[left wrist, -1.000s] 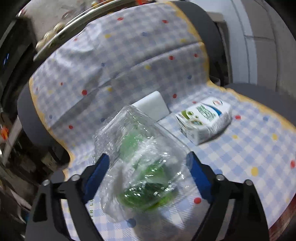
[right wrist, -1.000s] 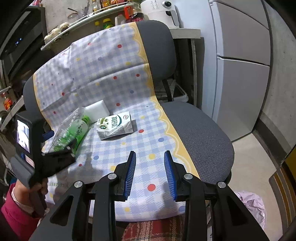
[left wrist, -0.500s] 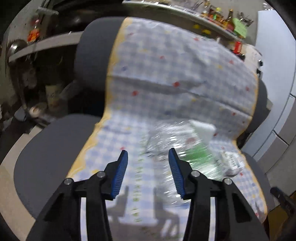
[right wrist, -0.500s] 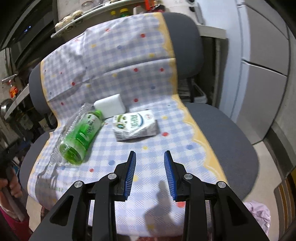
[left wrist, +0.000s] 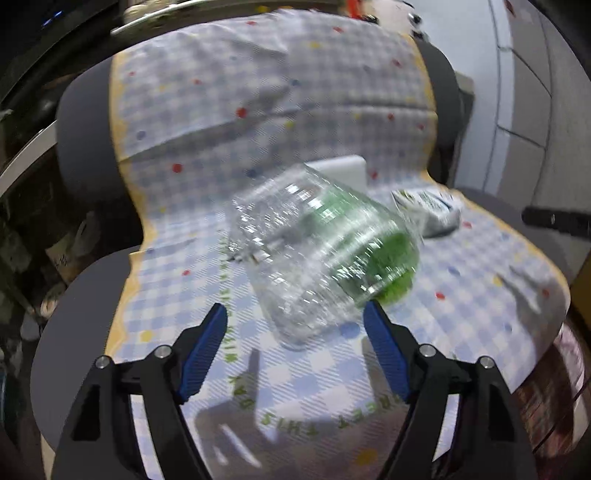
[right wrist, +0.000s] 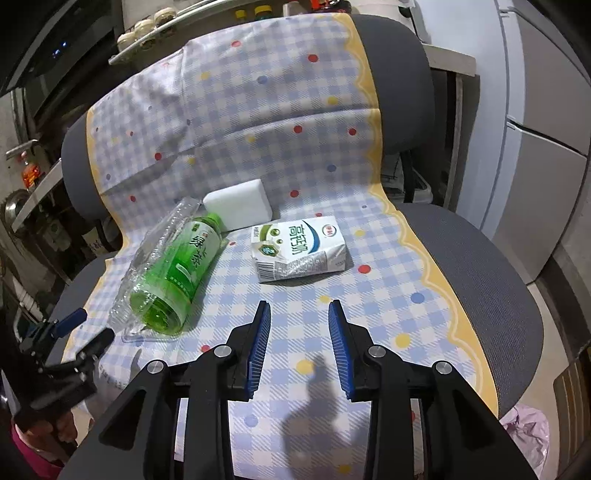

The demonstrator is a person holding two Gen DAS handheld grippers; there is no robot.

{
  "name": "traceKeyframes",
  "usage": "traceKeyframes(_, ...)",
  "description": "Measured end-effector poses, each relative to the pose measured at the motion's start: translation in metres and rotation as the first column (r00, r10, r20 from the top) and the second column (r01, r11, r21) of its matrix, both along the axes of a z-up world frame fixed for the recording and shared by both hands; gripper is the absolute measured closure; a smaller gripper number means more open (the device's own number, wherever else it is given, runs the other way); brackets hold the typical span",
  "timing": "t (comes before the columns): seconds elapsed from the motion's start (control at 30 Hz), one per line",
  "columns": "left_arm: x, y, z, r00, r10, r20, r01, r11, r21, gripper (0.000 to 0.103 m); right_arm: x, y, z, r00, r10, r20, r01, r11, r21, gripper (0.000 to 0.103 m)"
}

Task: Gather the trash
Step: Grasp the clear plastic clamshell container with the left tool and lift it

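Note:
A green tea bottle lies on its side on the checked cloth over the chair seat, with a crumpled clear plastic bottle against its left side. A white milk carton lies to their right, a white block behind. In the left wrist view the clear plastic and green bottle lie just beyond my open left gripper, blurred. My left gripper also shows in the right wrist view, near the bottle's base. My right gripper is open and empty, hovering in front of the carton.
The grey office chair carries everything; its backrest rises behind. A fridge stands at the right, shelves with jars behind. A pale plastic bag lies on the floor at lower right.
My left gripper swung back toward the bottles and opened wider; they now lie just beyond its fingertips. My right gripper moved closer to the seat and opened a little wider.

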State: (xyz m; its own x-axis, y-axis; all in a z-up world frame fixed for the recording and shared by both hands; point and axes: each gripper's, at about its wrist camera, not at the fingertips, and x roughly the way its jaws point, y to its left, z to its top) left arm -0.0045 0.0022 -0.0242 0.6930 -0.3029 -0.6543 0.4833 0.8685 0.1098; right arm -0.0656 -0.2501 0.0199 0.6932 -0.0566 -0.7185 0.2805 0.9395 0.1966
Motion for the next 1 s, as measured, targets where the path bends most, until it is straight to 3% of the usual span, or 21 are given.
traceKeyframes(0.3,0.011,-0.032,-0.018,0.999,-0.022,0.048,0.015,0.989,0.148,0.026,0.001,-0.005,-0.004,1.000,-0.013,-0.008,0.013,1.000,0.008,0.068)
traceKeyframes(0.43,0.018,-0.045,-0.023,0.995,-0.032,0.092,0.009,0.971,0.240,0.026,0.000,-0.006,-0.006,1.000,-0.021,-0.010,0.021,1.000,0.010,0.068)
traceKeyframes(0.47,0.018,-0.048,-0.023,0.993,-0.043,0.108,0.013,0.965,0.261,0.029,0.000,-0.007,-0.007,1.000,-0.023,-0.011,0.023,1.000,0.011,0.068)
traceKeyframes(0.57,0.013,-0.052,-0.022,0.989,-0.080,0.121,0.043,0.957,0.286,0.051,-0.002,-0.007,-0.007,1.000,-0.023,-0.010,0.023,1.000,0.010,0.068)
traceKeyframes(0.6,0.012,-0.051,-0.020,0.990,-0.080,0.118,0.045,0.961,0.272,0.058,-0.002,-0.007,-0.007,1.000,-0.022,-0.009,0.022,1.000,0.010,0.068)
traceKeyframes(0.7,0.011,-0.032,-0.005,0.993,-0.023,0.120,0.005,0.988,0.153,0.063,-0.002,-0.007,-0.007,1.000,-0.021,-0.008,0.021,1.000,0.008,0.068)
traceKeyframes(0.8,0.014,0.004,0.014,0.995,0.065,0.072,-0.061,0.996,-0.066,0.067,-0.002,-0.007,-0.007,1.000,-0.023,-0.009,0.023,1.000,0.010,0.068)
traceKeyframes(0.83,0.016,0.023,0.019,0.993,0.117,0.035,-0.109,0.980,-0.163,0.070,-0.002,-0.007,-0.007,1.000,-0.023,-0.009,0.023,1.000,0.010,0.068)
traceKeyframes(0.93,0.026,0.066,0.017,0.970,0.223,-0.100,-0.243,0.908,-0.341,0.073,-0.001,-0.006,-0.009,1.000,-0.021,-0.013,0.022,1.000,0.018,0.068)
traceKeyframes(1.0,0.032,0.083,0.009,0.954,0.251,-0.165,-0.297,0.875,-0.382,0.073,0.003,-0.005,-0.012,1.000,-0.016,-0.017,0.016,1.000,0.020,0.068)
